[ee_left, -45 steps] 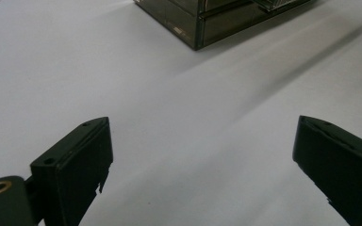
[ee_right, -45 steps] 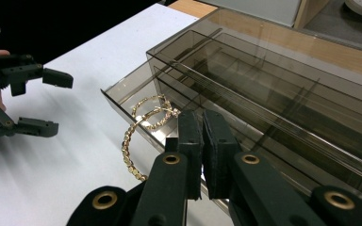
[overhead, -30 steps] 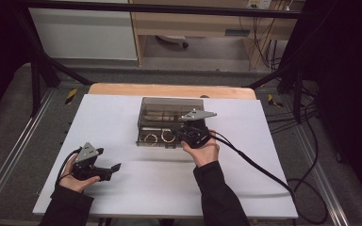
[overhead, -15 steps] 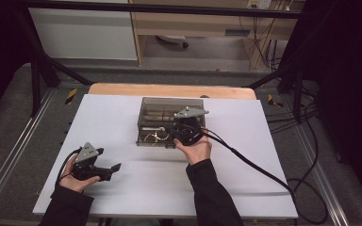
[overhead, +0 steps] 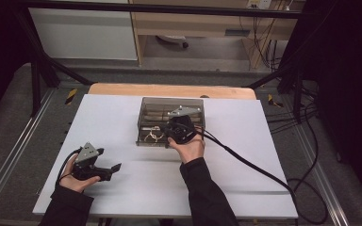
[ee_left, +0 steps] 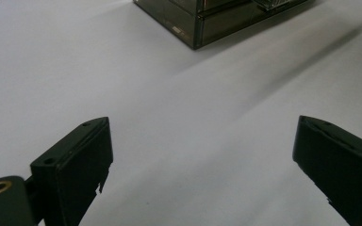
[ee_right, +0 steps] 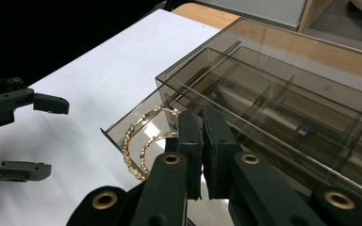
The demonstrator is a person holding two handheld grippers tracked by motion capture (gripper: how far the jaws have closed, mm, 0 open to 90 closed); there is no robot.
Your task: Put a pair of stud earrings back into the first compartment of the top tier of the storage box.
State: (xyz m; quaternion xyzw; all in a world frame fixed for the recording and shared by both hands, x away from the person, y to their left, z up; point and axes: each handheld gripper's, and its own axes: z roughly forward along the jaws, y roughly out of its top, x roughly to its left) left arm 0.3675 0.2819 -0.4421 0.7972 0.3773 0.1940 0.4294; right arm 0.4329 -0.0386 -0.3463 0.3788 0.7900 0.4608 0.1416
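1. High view. A smoked transparent organizer box [overhead: 172, 120] stands on the white tabletop [overhead: 122, 117] a little toward 12 o'clock of its centre, with a shallow drawer [overhead: 146, 137] pulled out on the near side. Gold hoop bracelets [overhead: 153, 135] lie in that drawer. The right gripper [overhead: 169, 131], held in the person's right hand [overhead: 188, 148], is over the drawer's front, at 3 o'clock of the bracelets; its cable [overhead: 254, 165] trails toward 4 o'clock. The left gripper [overhead: 109, 160] rests low over the tabletop at 8 o'clock of the box and well apart from it, in the left hand [overhead: 73, 181], with a clear gap between its jaws.

2. Left gripper view. Two black jaws rise from 7 and 4 o'clock, spread wide with only bare white tabletop [ee_left: 193, 141] between them; nothing is held. A corner of the box [ee_left: 202, 23] shows at 12 o'clock.

3. Right gripper view. The right gripper [ee_right: 202, 141] has its jaws drawn together, pads almost meeting, at the drawer's front wall [ee_right: 132, 122]. The two gold bracelets [ee_right: 139, 146] lie just beside the jaws at 9 o'clock; whether the pads pinch anything cannot be told. The box's divided compartments [ee_right: 287, 108] spread toward 2 o'clock. The left gripper [ee_right: 52, 134] is seen at 9 o'clock, jaws apart.
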